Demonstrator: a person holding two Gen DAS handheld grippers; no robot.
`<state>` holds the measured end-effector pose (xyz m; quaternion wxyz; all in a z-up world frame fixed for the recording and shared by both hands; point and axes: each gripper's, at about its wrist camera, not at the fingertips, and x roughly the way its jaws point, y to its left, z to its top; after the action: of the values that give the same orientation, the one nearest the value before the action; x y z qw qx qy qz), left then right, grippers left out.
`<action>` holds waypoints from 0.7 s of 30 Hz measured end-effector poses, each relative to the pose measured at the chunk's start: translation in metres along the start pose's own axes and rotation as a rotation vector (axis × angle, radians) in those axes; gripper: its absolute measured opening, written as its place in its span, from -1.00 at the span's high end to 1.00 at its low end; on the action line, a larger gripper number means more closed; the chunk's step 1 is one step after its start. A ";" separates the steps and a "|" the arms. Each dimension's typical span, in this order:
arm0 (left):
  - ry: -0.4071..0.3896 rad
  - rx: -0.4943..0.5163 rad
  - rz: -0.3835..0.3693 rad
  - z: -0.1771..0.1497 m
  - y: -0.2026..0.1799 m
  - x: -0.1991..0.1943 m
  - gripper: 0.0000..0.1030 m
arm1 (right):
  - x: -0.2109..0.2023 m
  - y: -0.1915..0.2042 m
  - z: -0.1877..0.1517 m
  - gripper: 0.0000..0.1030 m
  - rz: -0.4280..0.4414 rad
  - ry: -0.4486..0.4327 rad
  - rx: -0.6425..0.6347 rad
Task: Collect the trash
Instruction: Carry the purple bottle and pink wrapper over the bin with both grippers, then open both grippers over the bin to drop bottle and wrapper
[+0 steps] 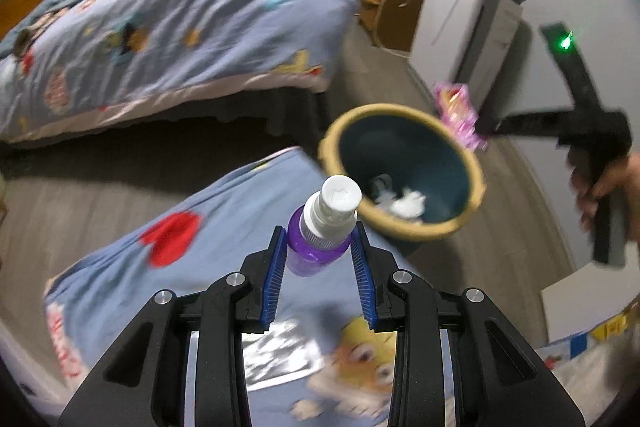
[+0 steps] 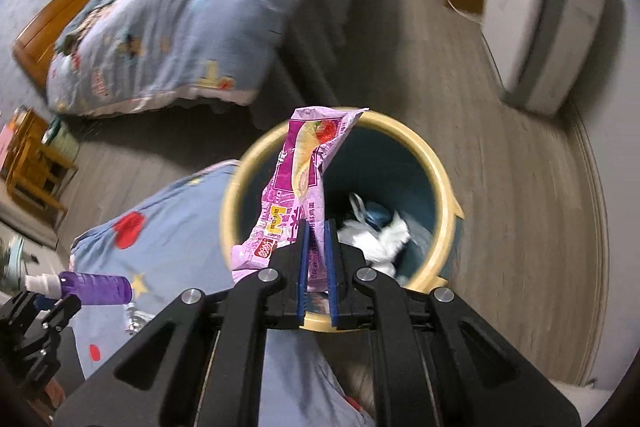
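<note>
Far bed [image 1: 172, 27]: blue cartoon-print quilt, wooden headboard at its left end; lies across the far left of the room.
Near bed [image 1: 192, 267]: same blue print with a red heart; directly under the left gripper, its corner just beside the bin.
White cabinet [image 1: 464, 27]: far right against the wall, with a wooden stand to its left.
Bin [image 1: 332, 139]: round, yellow rim, dark teal inside; stands on the grey wood floor off the corner of the near bed. White crumpled trash [image 2: 380, 239] lies at the bottom.
Right gripper [image 2: 316, 227]: clenched on the lower end of the pink wrapper [image 2: 304, 163]; held over the near rim of the bin, the wrapper standing up over the opening.
Left gripper [image 1: 320, 239]: blue pads grasping the purple spray bottle [image 1: 316, 247] by its body, white cap pointing toward the bin; held above the near bed, left of the bin.
Image quality: motion blur in both views.
</note>
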<state>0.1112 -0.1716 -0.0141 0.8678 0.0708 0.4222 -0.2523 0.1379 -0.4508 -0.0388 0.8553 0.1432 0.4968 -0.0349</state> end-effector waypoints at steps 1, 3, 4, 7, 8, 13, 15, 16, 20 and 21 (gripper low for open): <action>0.003 0.016 -0.018 0.008 -0.013 0.009 0.34 | 0.007 -0.007 -0.003 0.86 -0.003 0.021 0.015; 0.006 0.039 -0.035 0.017 -0.030 0.022 0.34 | 0.018 -0.014 -0.006 0.86 -0.022 0.050 0.028; 0.007 0.053 -0.043 0.022 -0.039 0.030 0.34 | 0.020 -0.017 -0.006 0.86 -0.025 0.057 0.033; 0.018 0.072 -0.064 0.033 -0.057 0.048 0.34 | 0.030 -0.024 -0.008 0.86 -0.022 0.079 0.064; 0.025 0.071 -0.068 0.037 -0.061 0.056 0.34 | 0.032 -0.026 -0.008 0.86 -0.022 0.083 0.073; 0.048 0.057 -0.069 0.052 -0.069 0.089 0.34 | 0.046 -0.035 -0.013 0.86 -0.003 0.108 0.132; 0.046 0.063 -0.057 0.058 -0.072 0.098 0.34 | 0.048 -0.035 -0.013 0.86 -0.005 0.109 0.138; 0.038 0.064 -0.057 0.061 -0.073 0.099 0.34 | 0.048 -0.034 -0.013 0.85 -0.008 0.104 0.138; 0.001 0.070 -0.054 0.074 -0.074 0.099 0.14 | 0.047 -0.033 -0.010 0.67 0.003 0.084 0.141; -0.013 0.068 -0.047 0.076 -0.073 0.097 -0.05 | 0.045 -0.034 -0.010 0.31 0.002 0.078 0.143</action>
<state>0.1778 -0.2972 -0.0337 0.8615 0.0887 0.4091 -0.2873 0.1458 -0.4768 -0.0895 0.8229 0.2055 0.5258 -0.0640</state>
